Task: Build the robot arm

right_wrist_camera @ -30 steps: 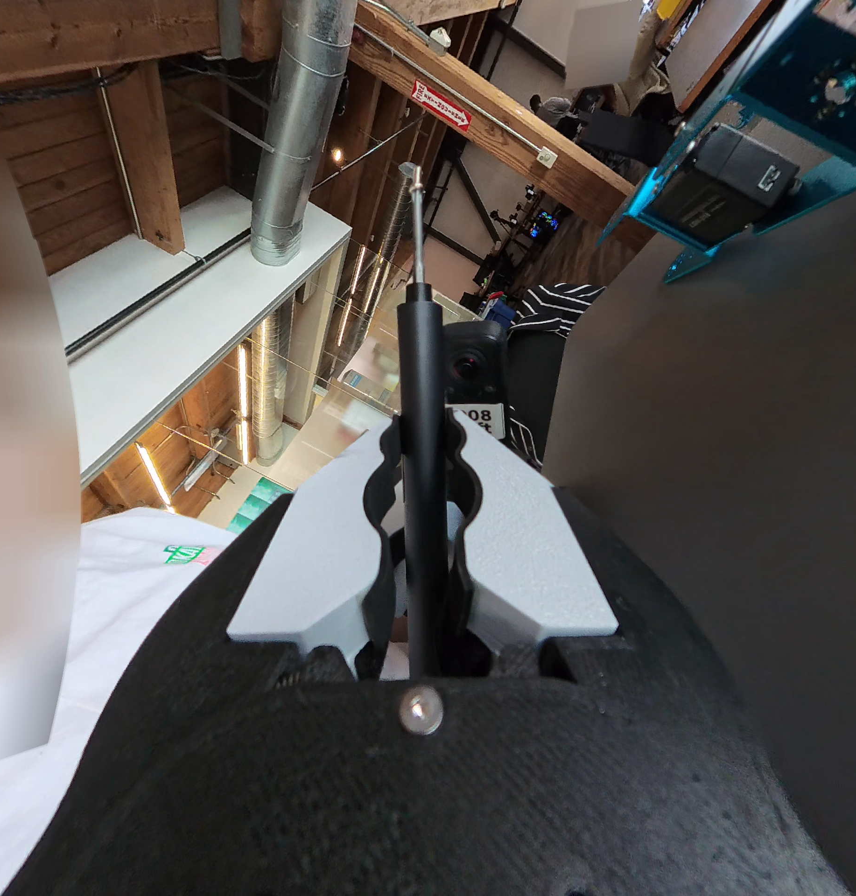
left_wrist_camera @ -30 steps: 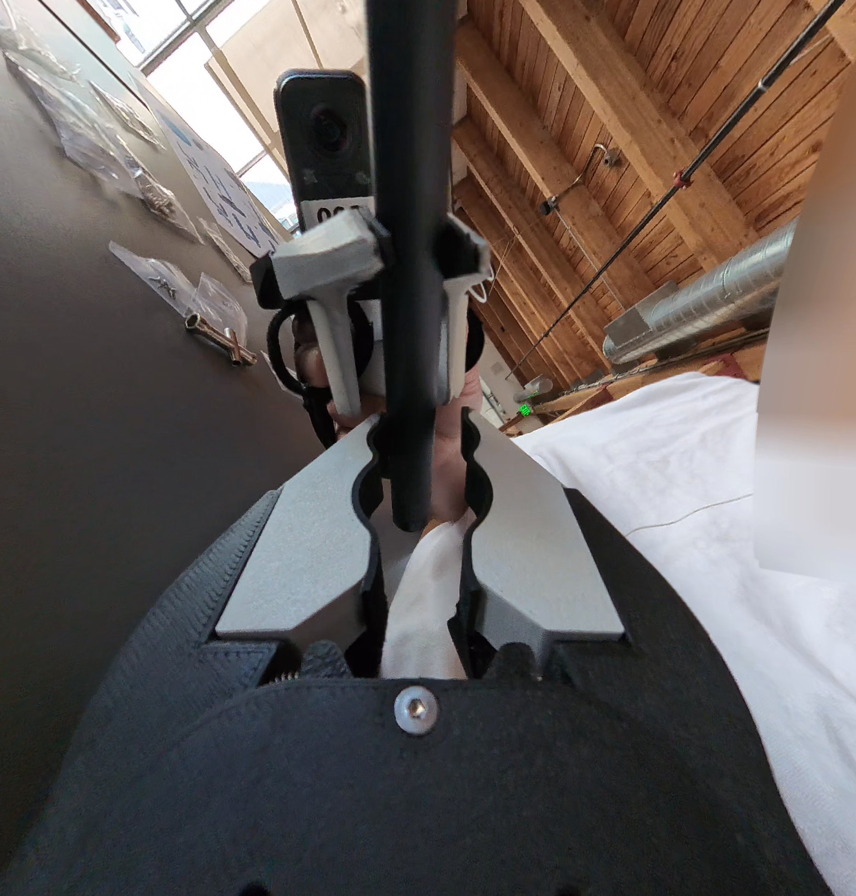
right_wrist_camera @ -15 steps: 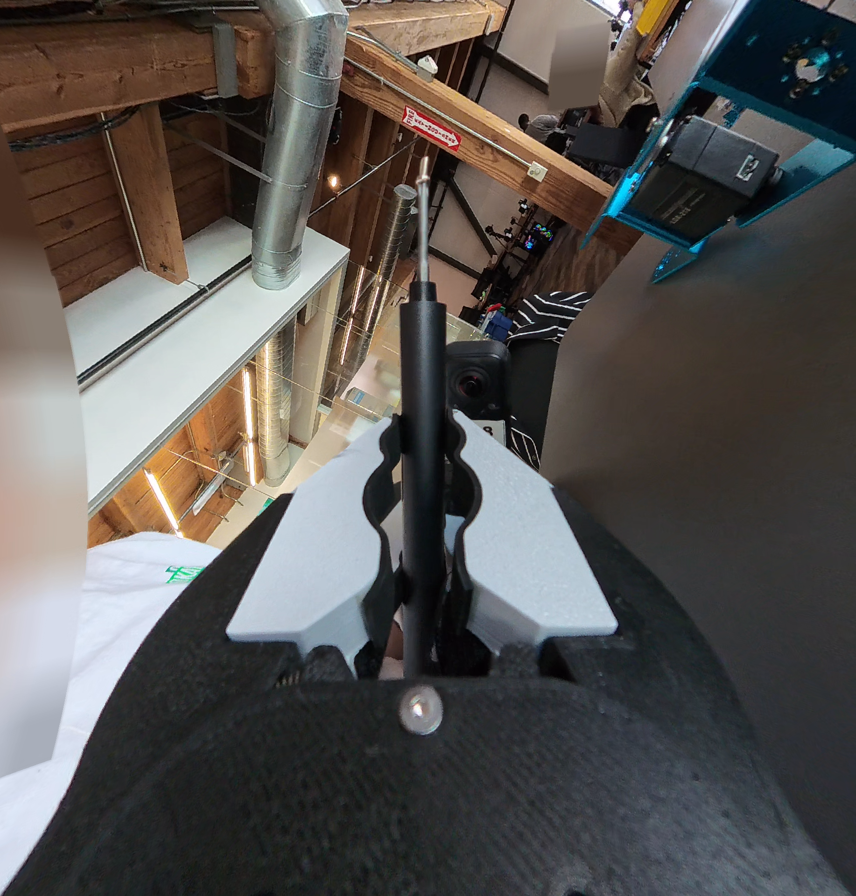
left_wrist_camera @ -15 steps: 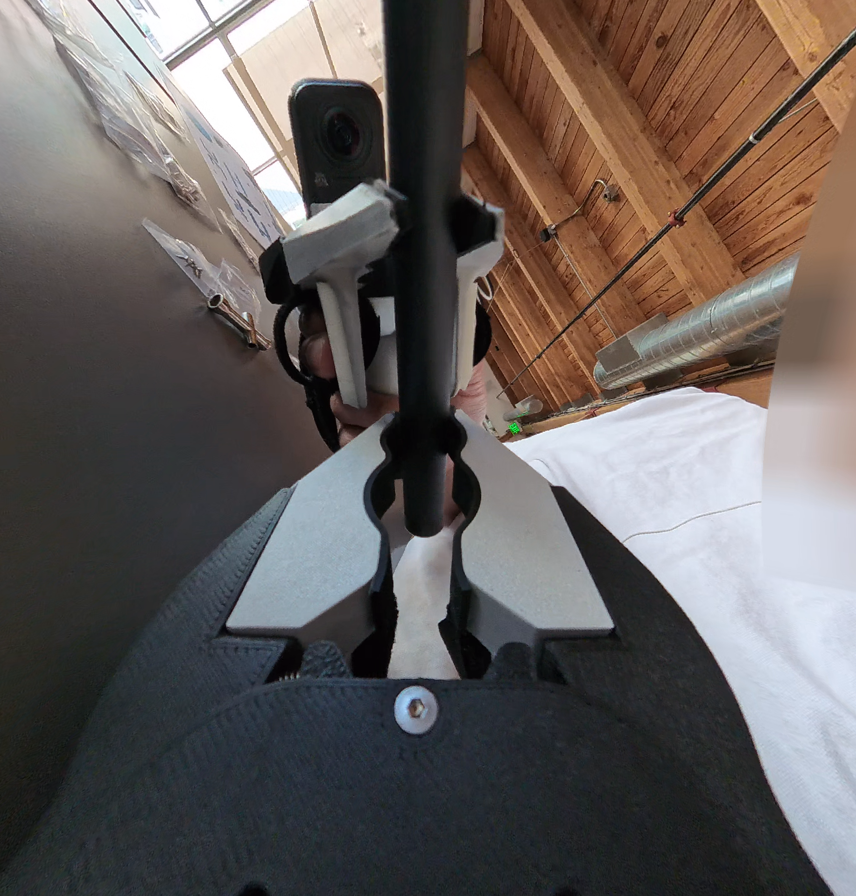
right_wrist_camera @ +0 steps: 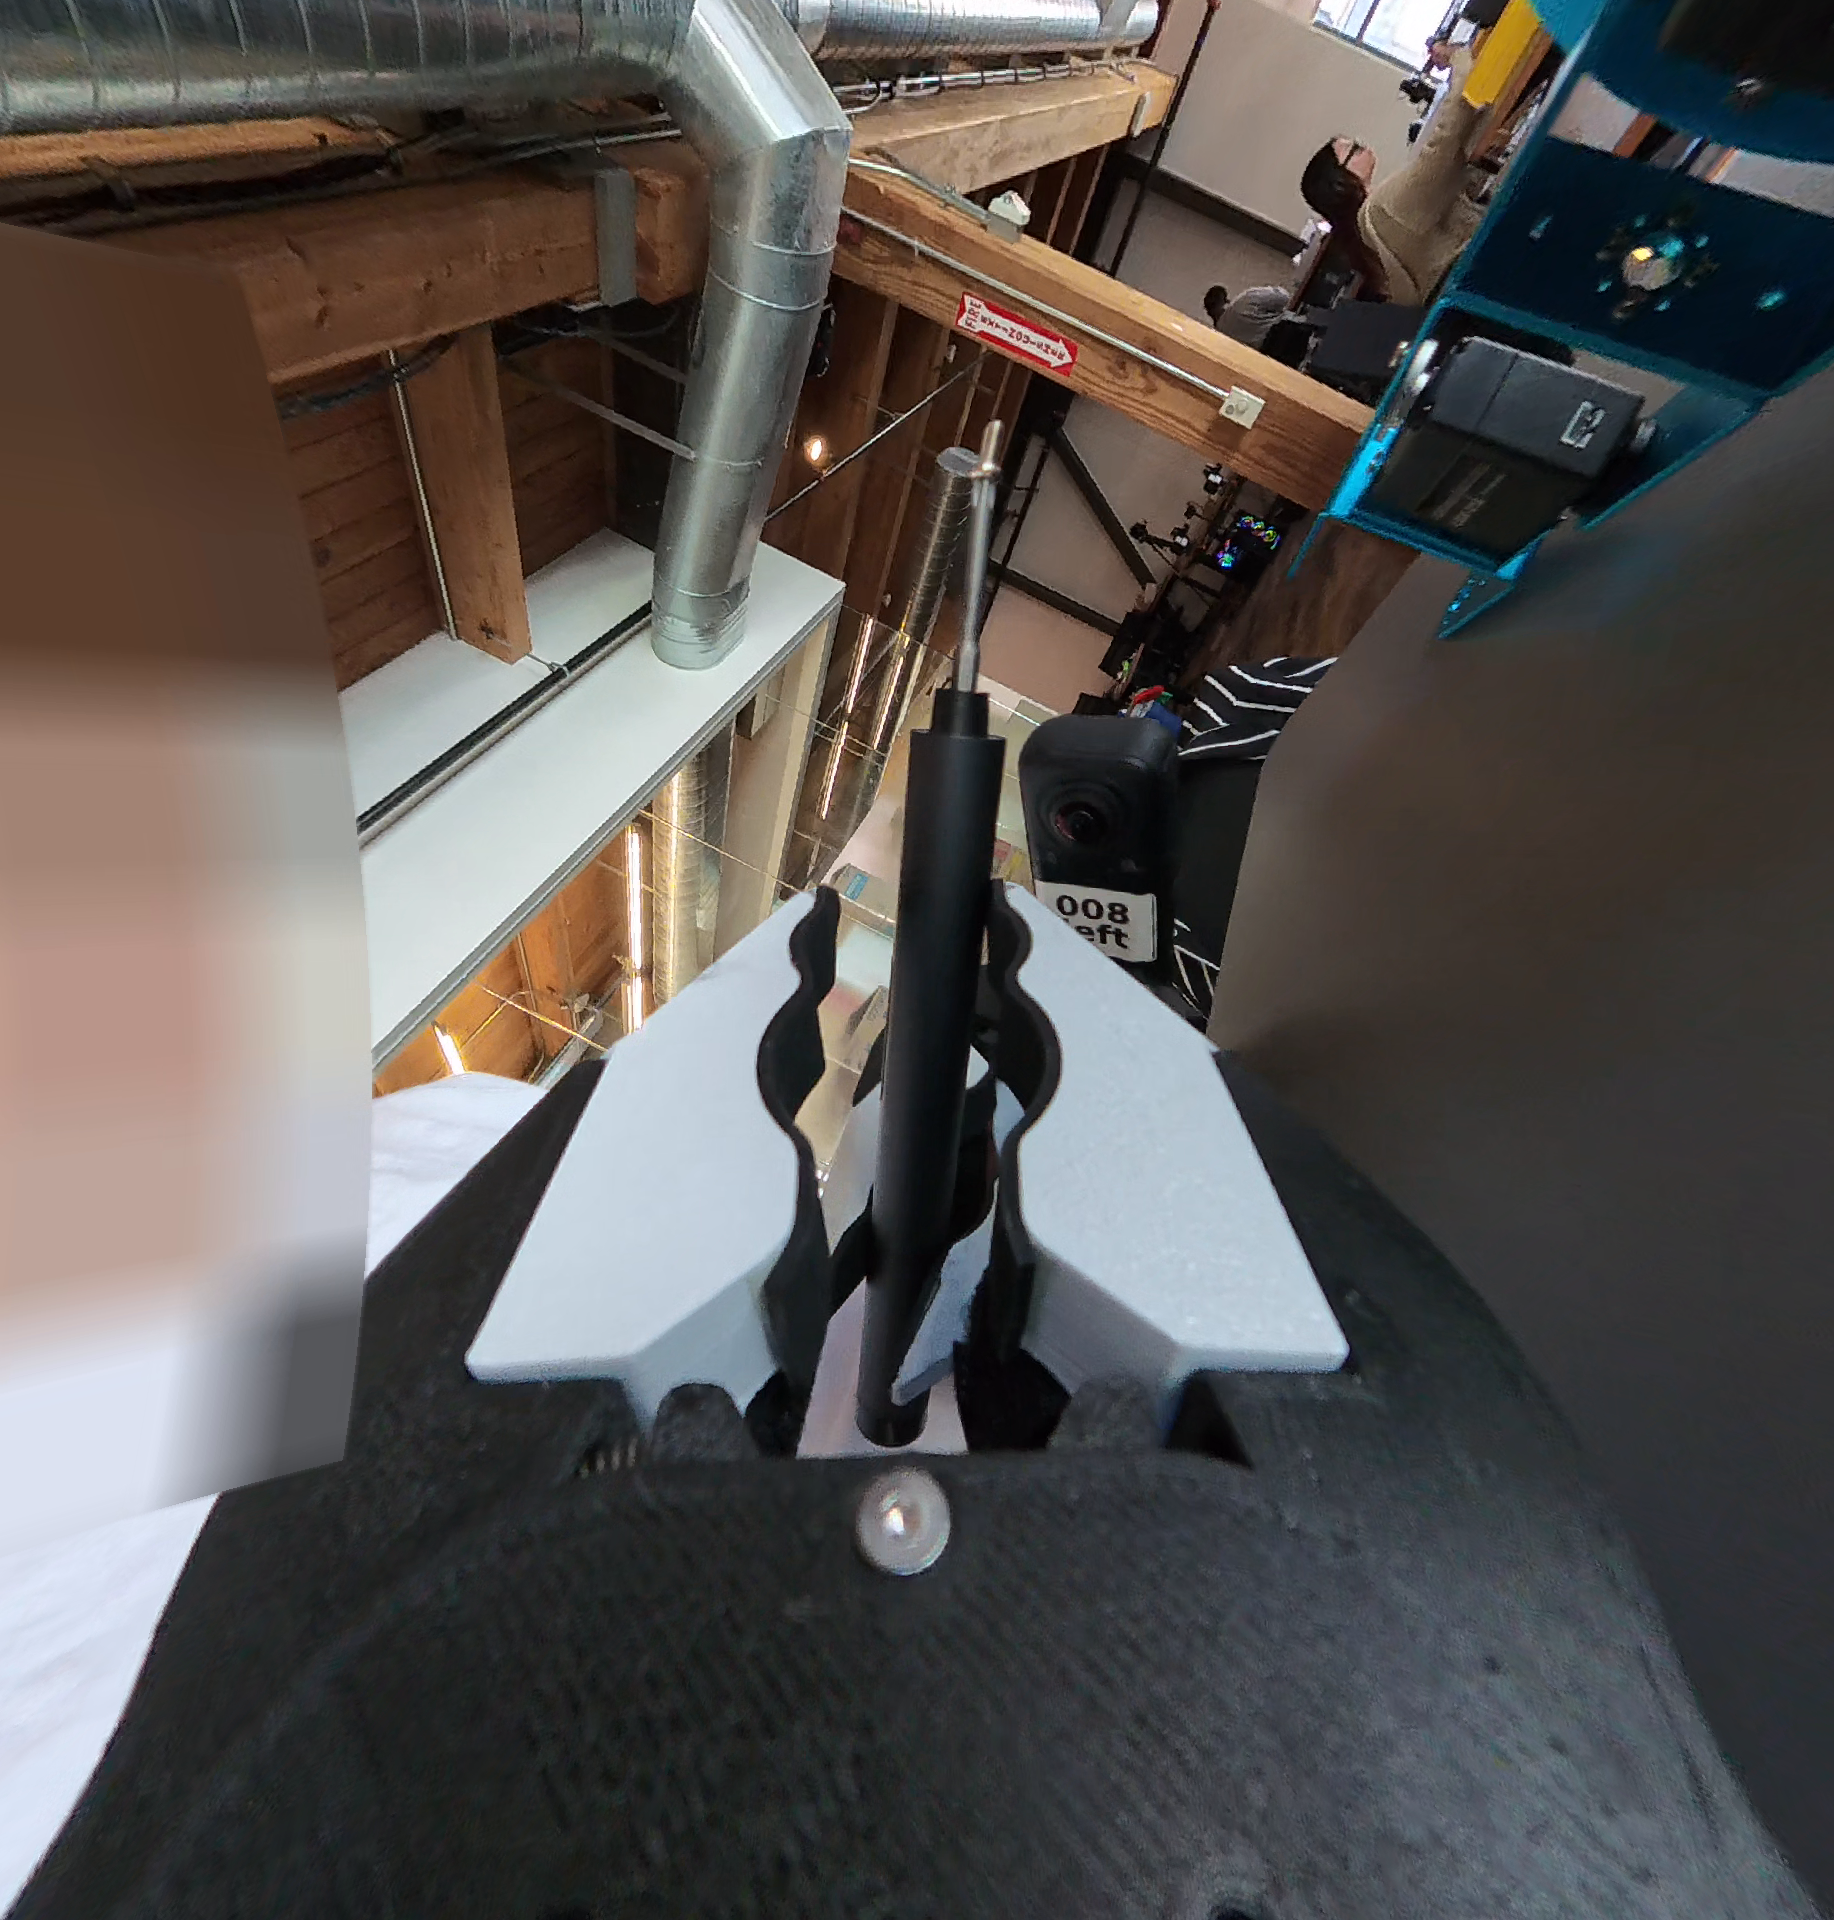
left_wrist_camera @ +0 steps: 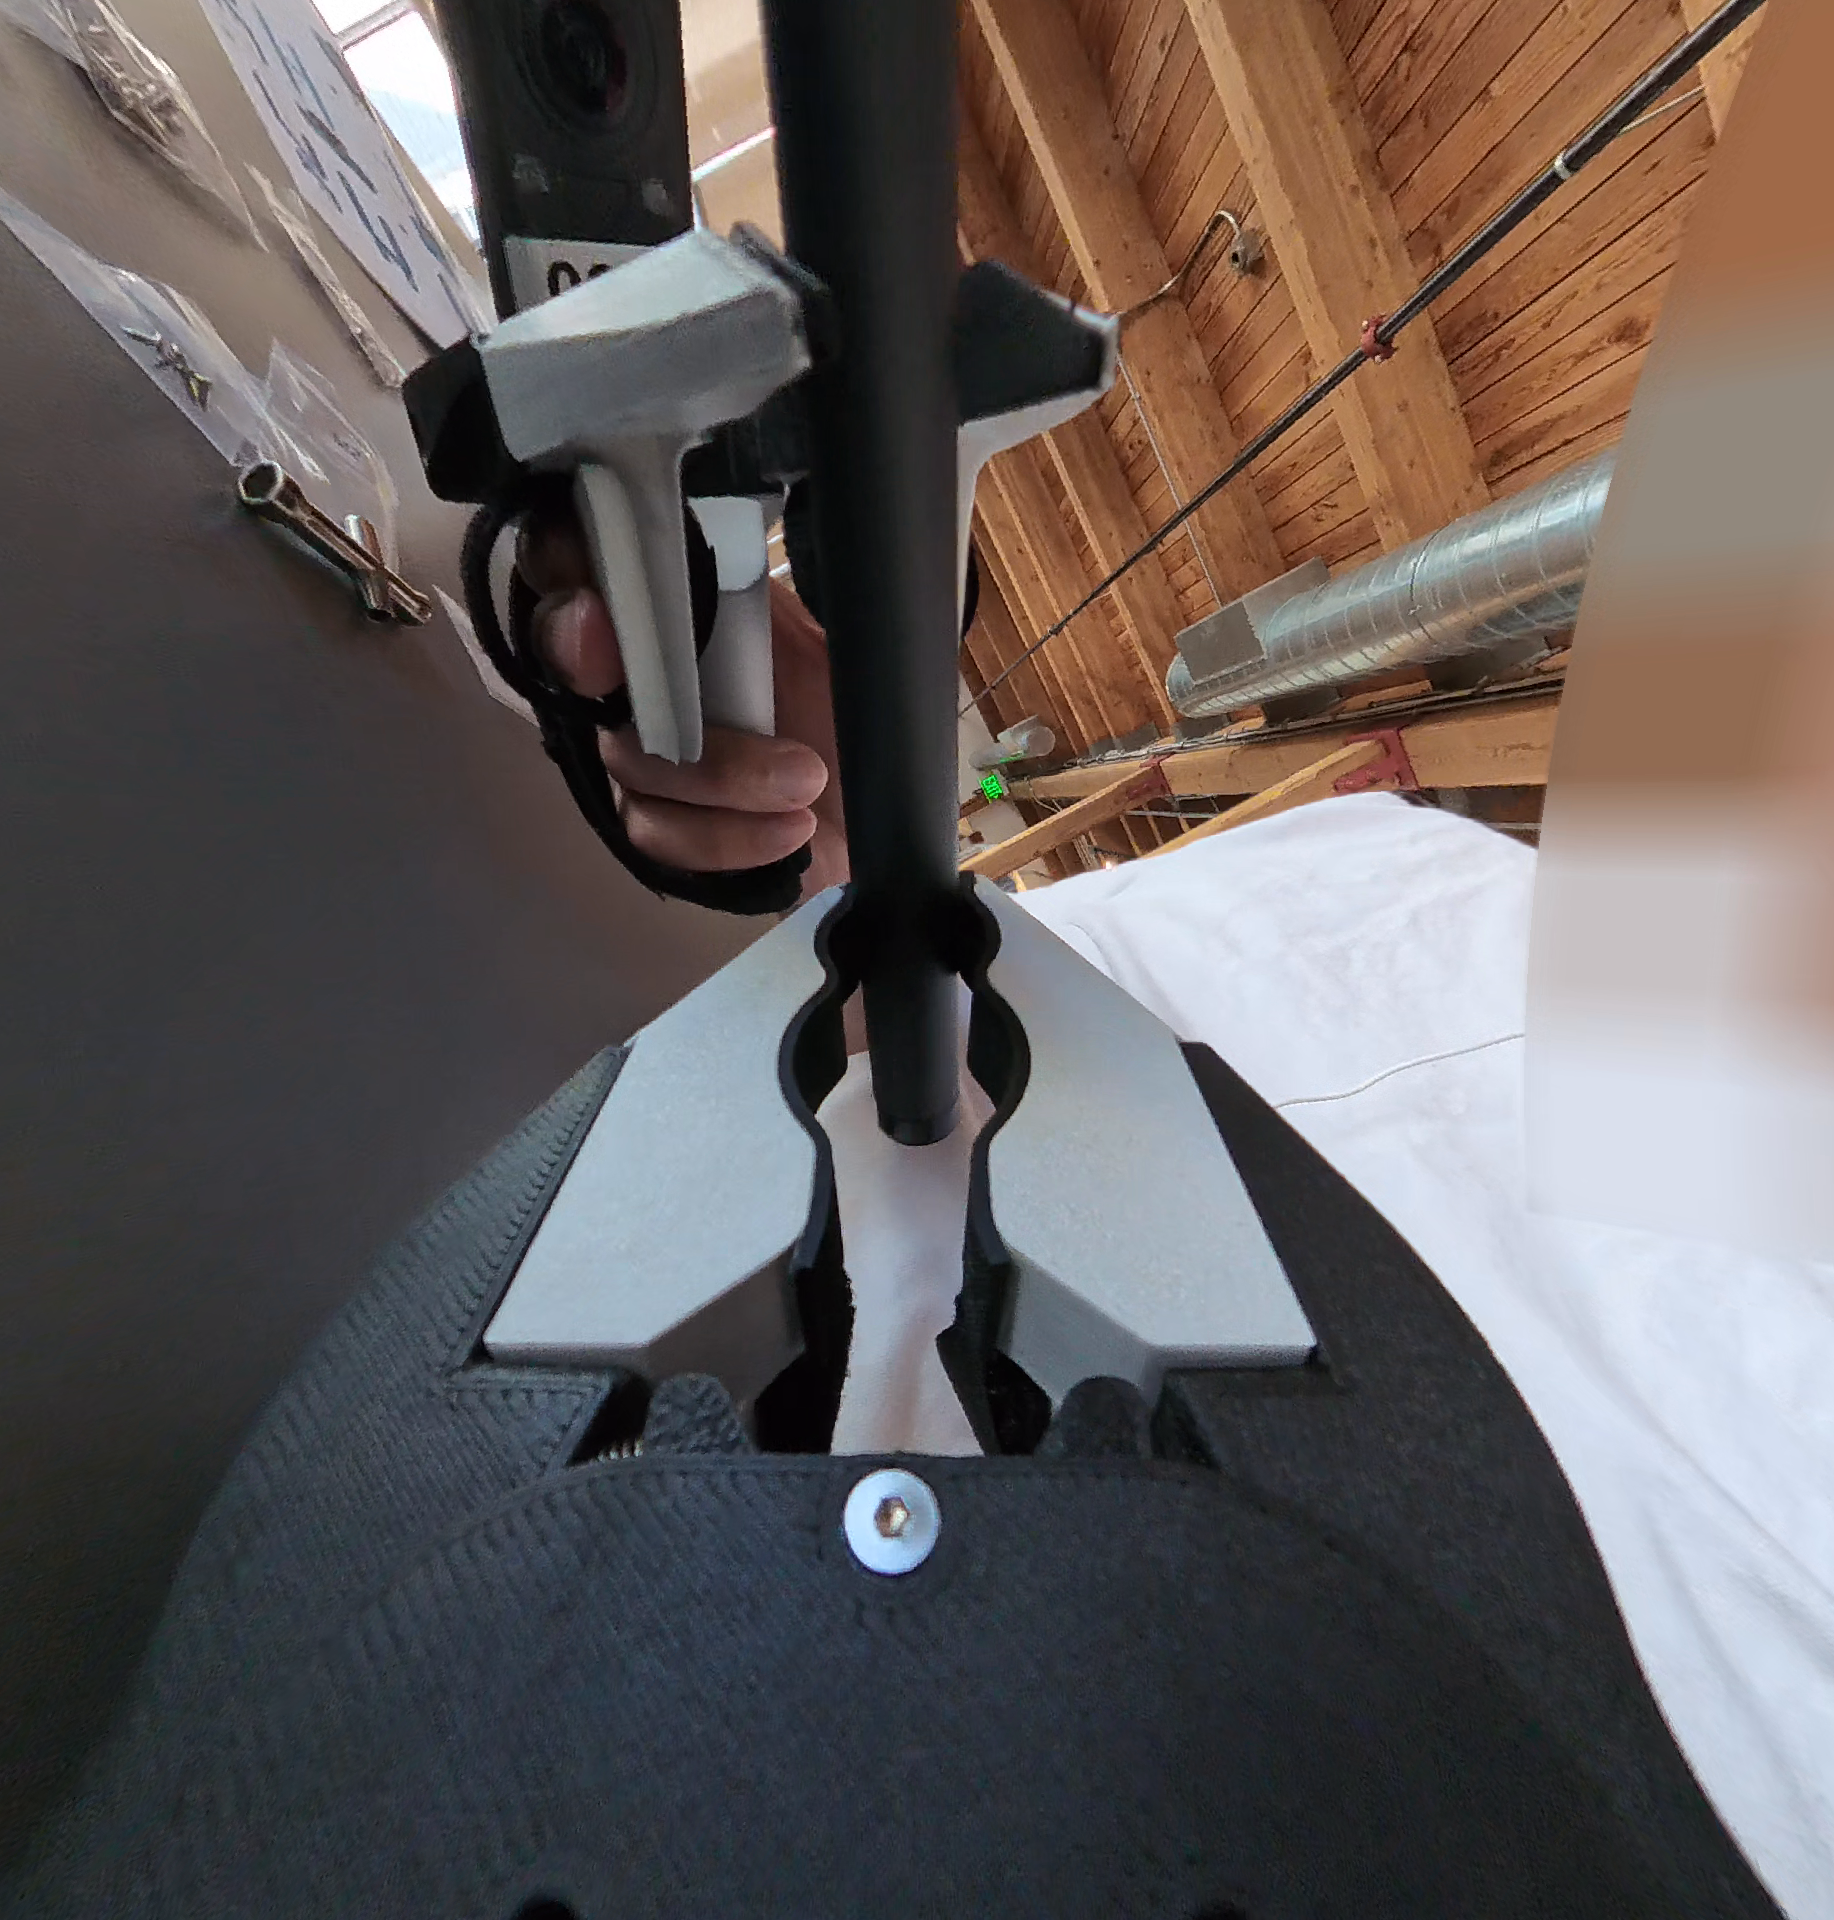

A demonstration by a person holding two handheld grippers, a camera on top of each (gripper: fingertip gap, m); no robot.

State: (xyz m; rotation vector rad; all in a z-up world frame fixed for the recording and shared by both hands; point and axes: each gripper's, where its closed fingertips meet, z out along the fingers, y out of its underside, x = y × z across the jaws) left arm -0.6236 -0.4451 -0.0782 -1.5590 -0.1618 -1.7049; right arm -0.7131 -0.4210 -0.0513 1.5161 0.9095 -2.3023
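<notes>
A black screwdriver (left_wrist_camera: 871, 520) with a thin metal shaft (right_wrist_camera: 975, 561) hangs between both grippers. My left gripper (left_wrist_camera: 908, 930) is shut on the handle close to its butt end. My right gripper (right_wrist_camera: 908, 925) is open; its grey fingers (right_wrist_camera: 684, 1143) stand apart, with the handle (right_wrist_camera: 939, 987) leaning by the right one. In the left wrist view the right gripper (left_wrist_camera: 871, 343) sits farther up the handle, held by a hand (left_wrist_camera: 726, 779). The left gripper's camera (right_wrist_camera: 1100, 810) shows behind the handle.
A dark table (left_wrist_camera: 165, 831) carries clear bags of screws (left_wrist_camera: 165, 322), a metal cross wrench (left_wrist_camera: 321, 530) and a printed sheet (left_wrist_camera: 341, 156). A blue metal frame with a black block (right_wrist_camera: 1515, 436) stands on it. A white shirt (left_wrist_camera: 1412, 1039) is close by. One gripper's finger ends stand about 9 centimetres off the other's.
My right gripper has opened off the screwdriver handle. My left gripper has closed on the handle's end and moved nearer the right gripper.
</notes>
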